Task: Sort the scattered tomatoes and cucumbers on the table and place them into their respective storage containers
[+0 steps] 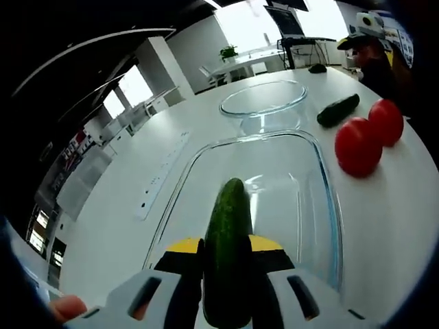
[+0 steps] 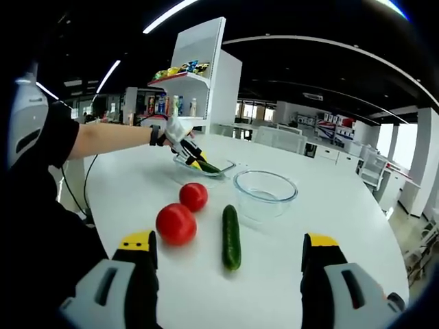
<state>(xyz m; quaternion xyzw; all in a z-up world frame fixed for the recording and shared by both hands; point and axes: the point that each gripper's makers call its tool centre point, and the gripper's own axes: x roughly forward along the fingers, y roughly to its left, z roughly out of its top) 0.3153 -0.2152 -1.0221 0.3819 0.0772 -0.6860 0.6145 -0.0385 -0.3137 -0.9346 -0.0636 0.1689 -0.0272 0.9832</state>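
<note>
Gripping a cucumber [image 1: 228,250] lengthwise, the left gripper [image 1: 226,274] is held over the rectangular glass dish [image 1: 322,178]. The cucumber is best lowered until nearly touching the glass before the jaws are parted, so it is laid flat rather than dropped. The right gripper [image 2: 230,257] is held wide open and empty above a second cucumber [image 2: 231,236] and two tomatoes [image 2: 176,223], near the round bowl [image 2: 265,193].

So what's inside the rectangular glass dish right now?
Nothing rests inside the rectangular glass dish yet. The left tongs hold a cucumber over its near end, and the clear bottom beyond looks bare. The part beneath the cucumber and tongs is covered.
</note>
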